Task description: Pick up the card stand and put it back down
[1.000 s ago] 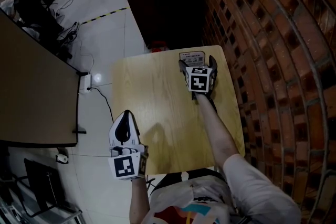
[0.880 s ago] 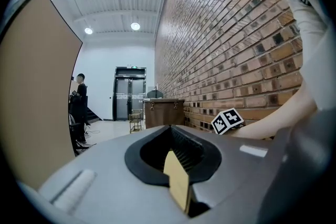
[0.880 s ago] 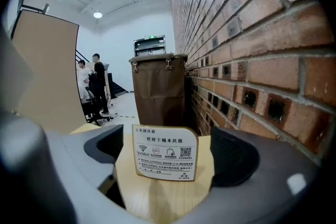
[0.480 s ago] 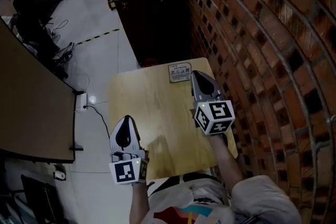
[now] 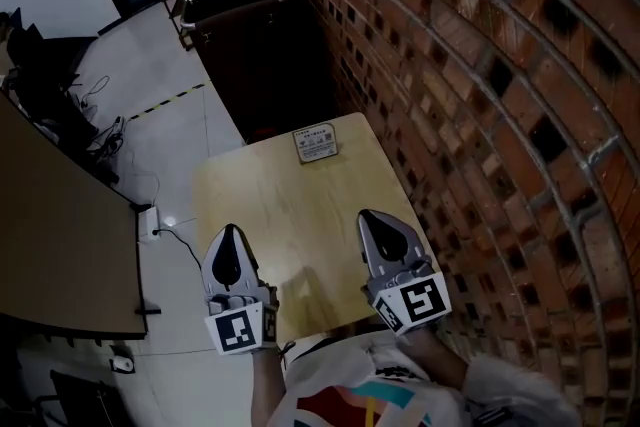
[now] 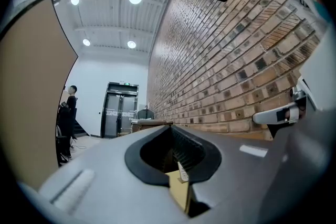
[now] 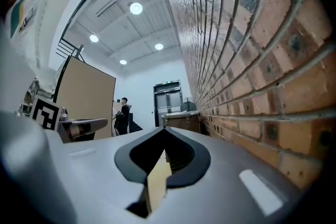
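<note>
The card stand (image 5: 315, 144), a small white printed sign, stands on its own at the far edge of the light wooden table (image 5: 290, 205). My right gripper (image 5: 373, 217) hovers over the near right part of the table, well short of the stand, with its jaws shut and nothing between them. My left gripper (image 5: 228, 232) is at the near left edge, also shut and empty. In the left gripper view the left gripper (image 6: 176, 165) shows its jaws meeting over a sliver of tabletop. The right gripper view shows the right gripper (image 7: 163, 160) the same way.
A brick wall (image 5: 480, 65) runs along the table's right side. A dark cabinet (image 5: 250, 25) stands just beyond the table. A brown desk (image 5: 50, 235) is at the left, with a power strip and cable (image 5: 150, 220) on the floor. A person (image 6: 71, 99) stands far off.
My right gripper has let go of the card stand, shut, and drawn back to the near side of the table. The stand stays at the far edge. The left gripper barely moved.
</note>
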{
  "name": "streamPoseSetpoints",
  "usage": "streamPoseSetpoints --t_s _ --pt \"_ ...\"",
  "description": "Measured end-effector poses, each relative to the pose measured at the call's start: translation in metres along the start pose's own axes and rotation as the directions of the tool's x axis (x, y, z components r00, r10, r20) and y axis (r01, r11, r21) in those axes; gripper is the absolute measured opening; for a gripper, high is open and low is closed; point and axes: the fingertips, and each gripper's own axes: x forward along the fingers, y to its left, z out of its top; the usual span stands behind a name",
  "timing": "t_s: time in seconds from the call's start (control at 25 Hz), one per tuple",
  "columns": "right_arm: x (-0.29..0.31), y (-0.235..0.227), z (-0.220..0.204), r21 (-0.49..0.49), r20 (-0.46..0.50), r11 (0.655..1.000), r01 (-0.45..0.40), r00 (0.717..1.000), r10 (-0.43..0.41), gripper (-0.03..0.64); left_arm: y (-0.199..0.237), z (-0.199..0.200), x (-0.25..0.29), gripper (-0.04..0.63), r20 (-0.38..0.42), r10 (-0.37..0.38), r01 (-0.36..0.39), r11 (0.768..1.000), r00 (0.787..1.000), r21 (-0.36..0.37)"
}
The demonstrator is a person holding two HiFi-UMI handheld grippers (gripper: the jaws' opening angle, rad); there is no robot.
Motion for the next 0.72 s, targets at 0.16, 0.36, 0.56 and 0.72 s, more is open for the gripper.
streamPoseSetpoints --t_s 0.16,0.36,0.56,0.72 --pt "0.007 -0.009 0.0 0.012 -0.001 1.0 0.015 1.0 -0.015 0.0 -0.008 0.013 -0.001 0.005 0.032 -0.02 0.02 1.0 0.999 -0.005" --pt "0.016 -0.014 0.004 0.007 0.011 1.0 0.006 1.0 -0.006 0.0 -0.023 0.02 -0.004 0.005 0.049 -0.053 0.053 0.999 0.997 -0.01" --pt "0.021 -0.006 0.008 -0.003 0.006 1.0 -0.01 1.0 0.01 0.0 -0.025 0.022 -0.008 0.005 0.048 -0.054 0.055 0.998 0.997 -0.012" --pt "0.022 0.003 0.007 -0.001 0.001 1.0 -0.031 1.0 0.031 0.0 -0.019 0.022 -0.011 0.005 0.05 -0.037 0.038 0.999 0.998 -0.011"
